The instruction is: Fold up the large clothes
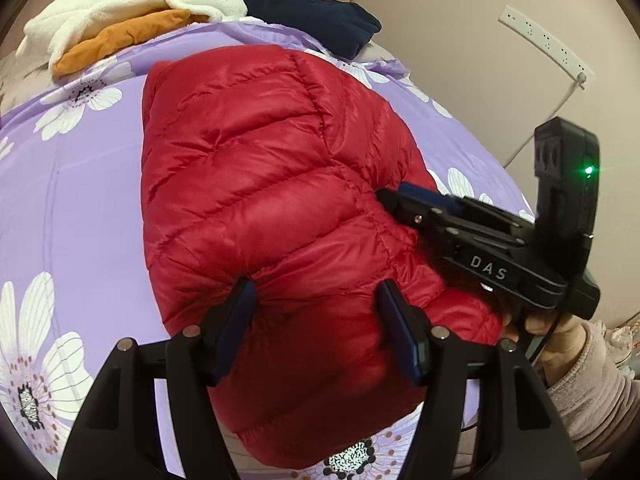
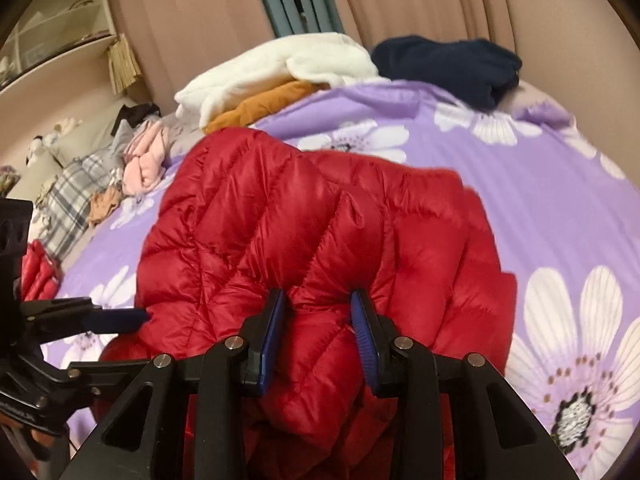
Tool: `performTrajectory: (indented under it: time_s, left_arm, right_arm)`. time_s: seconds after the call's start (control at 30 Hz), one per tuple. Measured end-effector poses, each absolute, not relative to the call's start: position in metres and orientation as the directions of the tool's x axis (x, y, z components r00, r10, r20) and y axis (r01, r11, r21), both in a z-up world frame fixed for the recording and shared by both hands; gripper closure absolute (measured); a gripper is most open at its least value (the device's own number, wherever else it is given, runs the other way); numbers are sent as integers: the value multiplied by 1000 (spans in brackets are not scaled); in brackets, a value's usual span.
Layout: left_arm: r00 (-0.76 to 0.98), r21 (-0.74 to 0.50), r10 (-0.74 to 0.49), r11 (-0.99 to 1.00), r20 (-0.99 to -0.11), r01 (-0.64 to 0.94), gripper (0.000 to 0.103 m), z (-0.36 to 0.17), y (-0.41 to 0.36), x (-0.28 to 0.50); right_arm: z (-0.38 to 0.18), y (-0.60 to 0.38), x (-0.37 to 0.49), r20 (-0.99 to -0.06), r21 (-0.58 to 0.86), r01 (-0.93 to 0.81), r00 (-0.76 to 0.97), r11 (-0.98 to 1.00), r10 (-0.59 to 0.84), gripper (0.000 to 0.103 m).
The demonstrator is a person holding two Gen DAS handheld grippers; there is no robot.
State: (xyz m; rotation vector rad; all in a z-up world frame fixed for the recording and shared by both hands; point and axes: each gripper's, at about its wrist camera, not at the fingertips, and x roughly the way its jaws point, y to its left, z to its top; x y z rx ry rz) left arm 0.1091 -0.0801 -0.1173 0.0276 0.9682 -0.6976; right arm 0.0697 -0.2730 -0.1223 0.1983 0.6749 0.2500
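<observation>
Left gripper [image 1: 316,300]: seen at the near edge of the bed, its jaws set fairly wide, with a puffed fold of the red down jacket [image 1: 260,184] bulging between the blue pads [image 1: 240,312]; whether the pads press the fabric cannot be told.
Right gripper [image 2: 318,312]: jaws set narrower, a ridge of the jacket pinched between its blue pads [image 2: 274,328] and held.
Hand [image 1: 560,328]: a hand in a grey-pink sleeve [image 1: 600,392] is seen on the right gripper's handle.
Red down jacket: laid bunched and partly folded on the purple flowered bed cover [image 1: 80,184], at the near edge of the bed, both grippers at its near hem.
Bed's far edge: a white fleece garment [image 2: 280,68] is laid over an orange one [image 2: 264,108]; a navy garment [image 2: 452,64] is set beside them.
Bed's left edge: pink and checked clothes [image 2: 144,156] are piled.
Beyond: curtains [image 2: 420,4] are hung behind the bed.
</observation>
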Motion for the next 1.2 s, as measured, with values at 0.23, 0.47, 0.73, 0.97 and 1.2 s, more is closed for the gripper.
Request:
performTrajectory:
  time_s: [0.23, 0.47, 0.73, 0.97, 1.2]
  left_arm:
    - [371, -409, -611, 768, -699, 493, 37, -96, -51, 103]
    - [430, -557, -659, 752, -616, 353, 21, -93, 8, 115]
    - [360, -791, -793, 579, -492, 195, 20, -131, 42, 139]
    - [320, -832, -820, 537, -475, 141, 20, -146, 39, 157]
    - [289, -858, -840, 504, -460, 102, 18, -161, 32, 171]
  right_arm:
    - [-106, -284, 60, -571, 341, -173, 742, 924, 350, 59]
    - [-97, -322, 31, -486, 509, -123, 775, 852, 403, 21]
    - [-135, -369, 30, -514, 682, 57, 747, 729, 422, 4]
    - [-169, -382, 40, -444, 828, 107, 725, 551, 526, 2]
    - [-178, -378, 55, -435, 848, 107, 699, 519, 567, 1]
